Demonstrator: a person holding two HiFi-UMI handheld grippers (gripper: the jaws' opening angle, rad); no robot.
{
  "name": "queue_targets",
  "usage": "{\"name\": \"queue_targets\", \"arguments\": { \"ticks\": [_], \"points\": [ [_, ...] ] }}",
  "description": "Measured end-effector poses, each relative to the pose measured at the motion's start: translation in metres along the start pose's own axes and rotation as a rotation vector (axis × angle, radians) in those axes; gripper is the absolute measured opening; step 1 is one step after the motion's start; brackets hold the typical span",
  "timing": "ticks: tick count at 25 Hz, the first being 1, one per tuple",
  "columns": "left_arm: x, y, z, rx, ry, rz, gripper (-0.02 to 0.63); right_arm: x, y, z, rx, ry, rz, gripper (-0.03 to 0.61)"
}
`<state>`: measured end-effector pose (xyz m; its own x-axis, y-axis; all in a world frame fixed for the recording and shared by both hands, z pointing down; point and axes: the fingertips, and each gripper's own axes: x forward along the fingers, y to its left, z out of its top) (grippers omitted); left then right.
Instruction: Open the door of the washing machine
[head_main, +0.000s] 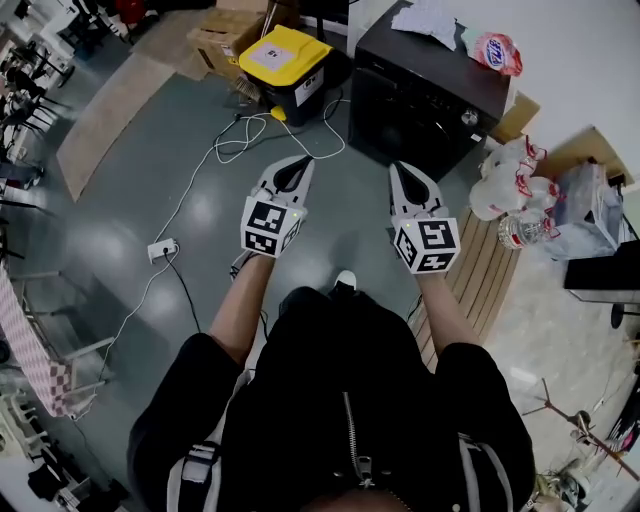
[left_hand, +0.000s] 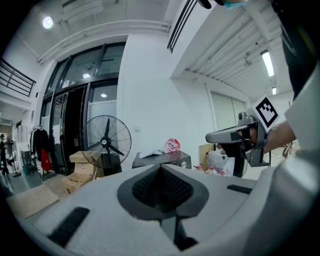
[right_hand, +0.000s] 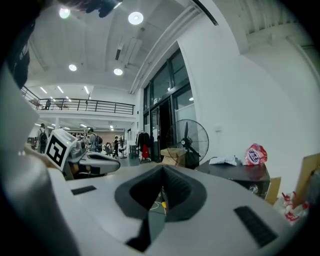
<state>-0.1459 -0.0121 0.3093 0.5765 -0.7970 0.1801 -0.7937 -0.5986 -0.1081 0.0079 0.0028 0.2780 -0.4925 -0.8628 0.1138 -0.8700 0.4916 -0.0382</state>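
Observation:
The washing machine (head_main: 425, 95) is a black box standing on the floor ahead of me, to the right; papers and a pink bag (head_main: 497, 52) lie on its top. It shows beyond the closed jaws in the left gripper view (left_hand: 161, 160) and at the right in the right gripper view (right_hand: 240, 175). No view shows its door clearly. My left gripper (head_main: 297, 166) and right gripper (head_main: 404, 172) are held side by side above the floor, short of the machine. Both are shut and hold nothing.
A yellow-lidded bin (head_main: 285, 60) and cardboard boxes (head_main: 225, 35) stand left of the machine, with white cables (head_main: 240, 135) and a power strip (head_main: 160, 248) on the floor. A pack of bottles (head_main: 510, 190) and a wooden pallet (head_main: 480, 280) are on the right. A standing fan (left_hand: 106, 140) stands farther back.

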Motion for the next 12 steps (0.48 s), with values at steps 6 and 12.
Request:
{"name": "queue_targets", "arguments": {
  "ticks": [6,12],
  "points": [
    [0.067,0.021,0.001,0.0,0.014,-0.047,0.0,0.04,-0.043,-0.002,0.015,0.021,-0.035,0.003],
    [0.137,0.051,0.001,0.004,0.008,-0.122,0.0,0.079,-0.08,-0.009,0.032,0.041,-0.112,0.003]
  ]
}}
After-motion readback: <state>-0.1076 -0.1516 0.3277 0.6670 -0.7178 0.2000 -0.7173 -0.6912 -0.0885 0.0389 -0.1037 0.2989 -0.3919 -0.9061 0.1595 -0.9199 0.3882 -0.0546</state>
